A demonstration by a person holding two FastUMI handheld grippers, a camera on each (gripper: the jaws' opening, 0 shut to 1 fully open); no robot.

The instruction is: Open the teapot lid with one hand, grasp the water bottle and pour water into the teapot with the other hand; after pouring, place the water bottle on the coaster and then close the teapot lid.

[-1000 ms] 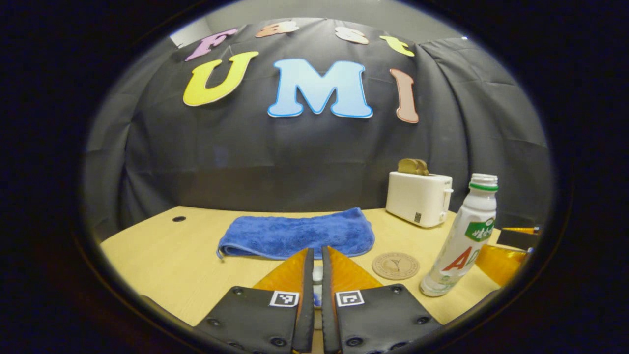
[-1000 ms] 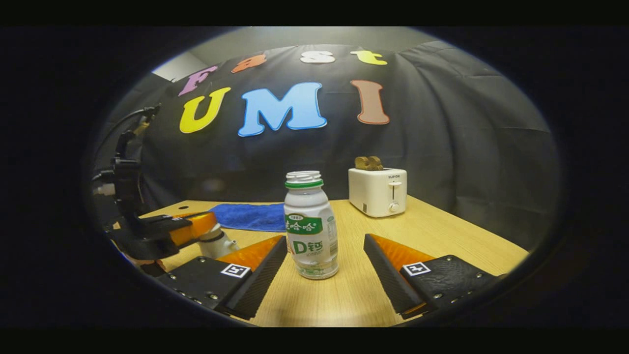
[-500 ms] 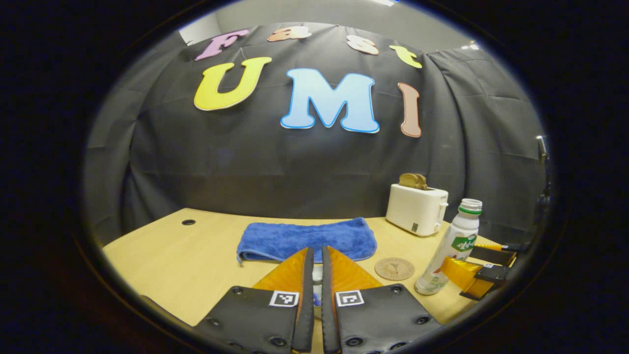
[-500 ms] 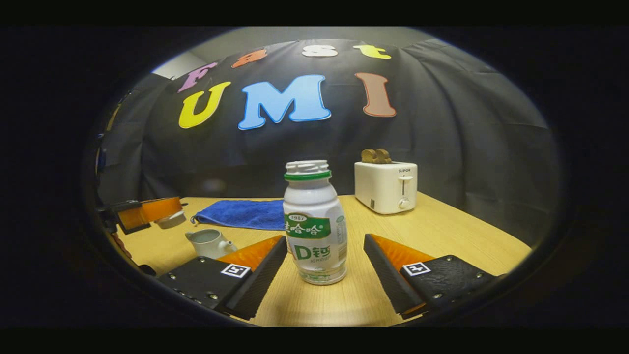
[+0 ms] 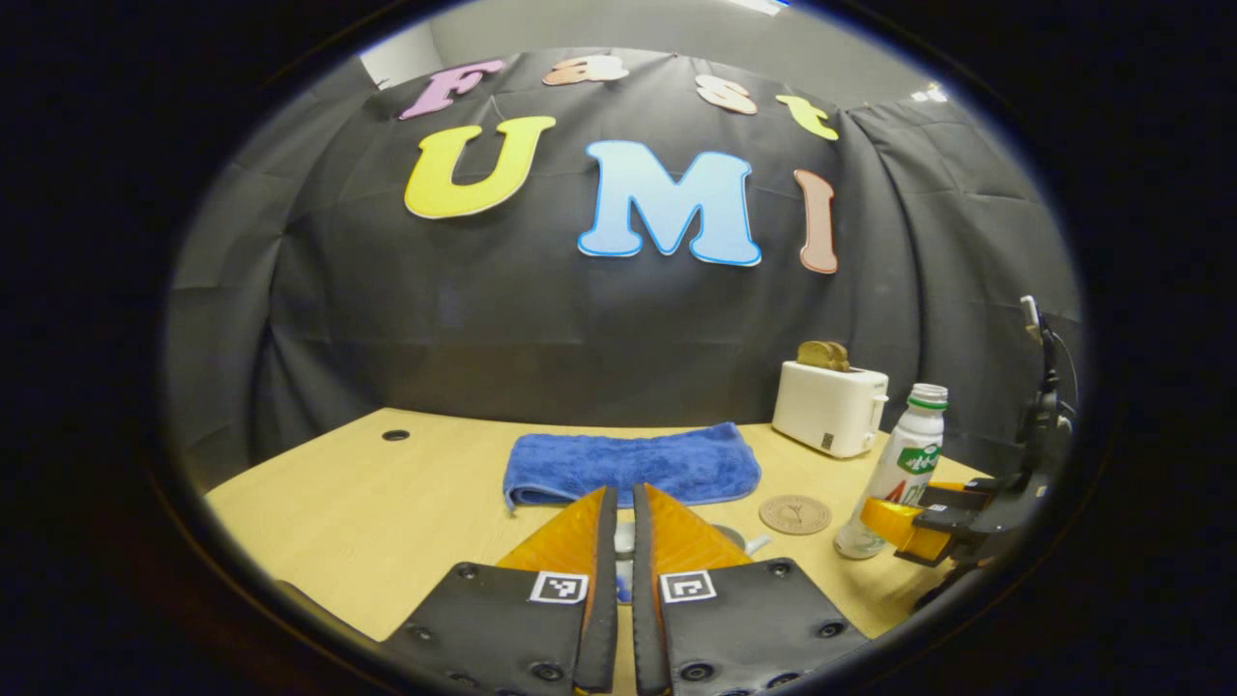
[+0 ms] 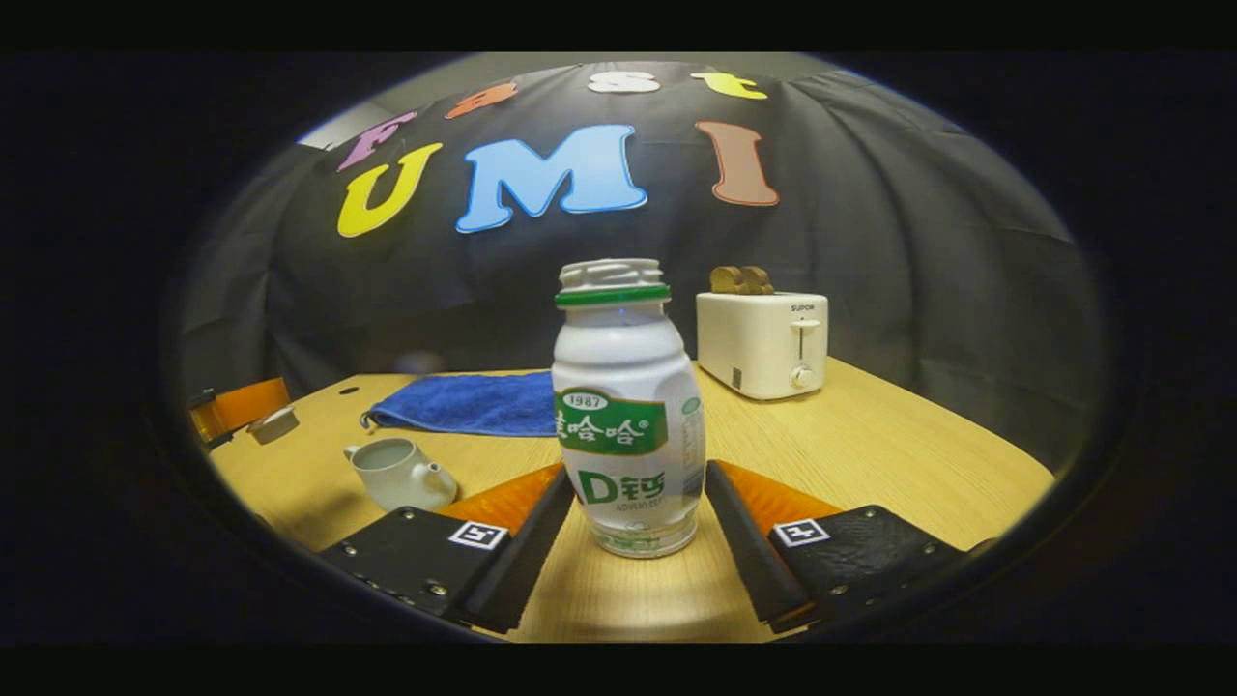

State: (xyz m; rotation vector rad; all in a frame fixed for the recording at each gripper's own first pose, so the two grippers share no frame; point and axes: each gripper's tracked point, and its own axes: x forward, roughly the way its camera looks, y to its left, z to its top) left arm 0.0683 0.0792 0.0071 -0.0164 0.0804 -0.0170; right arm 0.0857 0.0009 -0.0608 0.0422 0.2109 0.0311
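Right gripper (image 6: pixel 633 493) closes in around the bottle (image 6: pixel 626 406), fingers nearly touching it, while left gripper (image 5: pixel 618 527) holds the lid (image 6: pixel 272 423) clear of the teapot (image 6: pixel 396 473).

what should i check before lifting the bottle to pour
1. Teapot open: ok, the lid is off and its mouth is bare.
2. Lid held away from the teapot by the left claw: ok.
3. Water bottle upright on the table and uncapped: ok.
4. Right claw straddling the bottle's lower body: ok.
5. Both fingers pressing firmly on the bottle: cannot tell, they sit right at its sides.
6. Coaster free for the bottle afterwards: ok, nothing rests on it.
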